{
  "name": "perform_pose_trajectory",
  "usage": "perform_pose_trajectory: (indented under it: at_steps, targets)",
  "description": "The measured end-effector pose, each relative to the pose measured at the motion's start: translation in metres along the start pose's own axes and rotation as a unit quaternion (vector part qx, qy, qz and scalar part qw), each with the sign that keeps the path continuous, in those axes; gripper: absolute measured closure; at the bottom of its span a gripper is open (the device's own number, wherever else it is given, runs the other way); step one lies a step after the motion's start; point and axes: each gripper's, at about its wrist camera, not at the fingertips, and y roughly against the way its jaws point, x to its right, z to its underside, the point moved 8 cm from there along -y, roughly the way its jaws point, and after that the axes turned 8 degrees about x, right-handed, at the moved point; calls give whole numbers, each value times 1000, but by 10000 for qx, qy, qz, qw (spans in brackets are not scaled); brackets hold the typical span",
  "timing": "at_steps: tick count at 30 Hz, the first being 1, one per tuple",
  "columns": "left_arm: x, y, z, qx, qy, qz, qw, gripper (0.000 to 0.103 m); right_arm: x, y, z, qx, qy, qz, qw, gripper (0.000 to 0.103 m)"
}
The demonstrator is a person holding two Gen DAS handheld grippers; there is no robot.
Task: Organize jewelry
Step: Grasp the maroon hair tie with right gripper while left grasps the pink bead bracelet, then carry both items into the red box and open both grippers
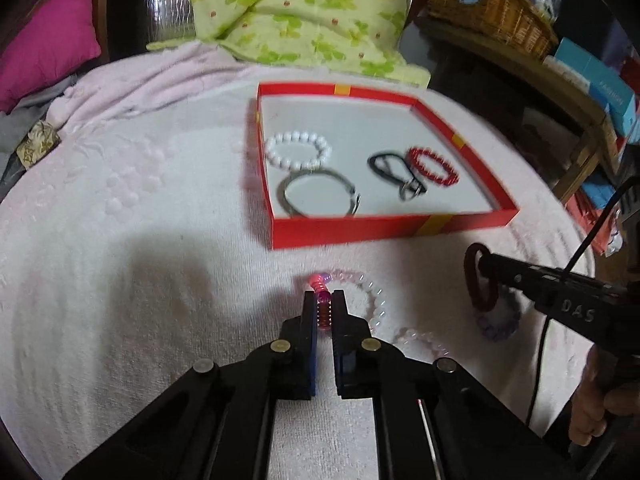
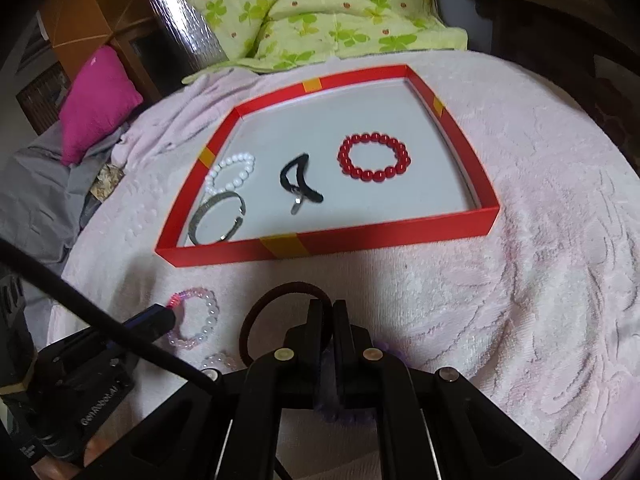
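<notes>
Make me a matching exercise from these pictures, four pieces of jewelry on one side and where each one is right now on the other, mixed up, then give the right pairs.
Things:
1. red bead bracelet
2. silver bangle
3. clear pink bead bracelet
4. dark hair tie

Places:
A. held in the shut right gripper
B. in the red box, near its right wall
C. on the pink blanket, pinched by the left gripper
D. in the box's near-left corner

Pairs: 1-B, 2-D, 3-C, 4-A
</notes>
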Motion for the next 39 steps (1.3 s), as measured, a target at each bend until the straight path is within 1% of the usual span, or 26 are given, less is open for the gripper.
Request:
perform_pose_trajectory:
  at_steps: [6,13,15,21,24,33,39]
  targets:
    - [2,22,-16,434,2,148,9989,96,6,13,-8,282,-116,-57,9995,97]
    - [1,43,-31,830,46,288,9961,96,9,20,-14,446,-255,-93,9986,97]
    - [1,47,-34,935,19,260,9953,96,7,21,-15,485,-247,-115,9985,97]
    - [5,53,-39,1112,-117,208,9935,96,5,25,-19,594,-271,-167,9977,97]
    - [8,57,-41,1185,-141,252,9925,96,5,28,-21,645,-270,-168,9974,97]
    - [16,76,-50,1529,-185,584,9863,96,7,35,-24,737,-327,-185,9966,97]
    - [24,82,-52,1676,-325,691,9829,96,10,38,-27,788,-392,-214,9959,97]
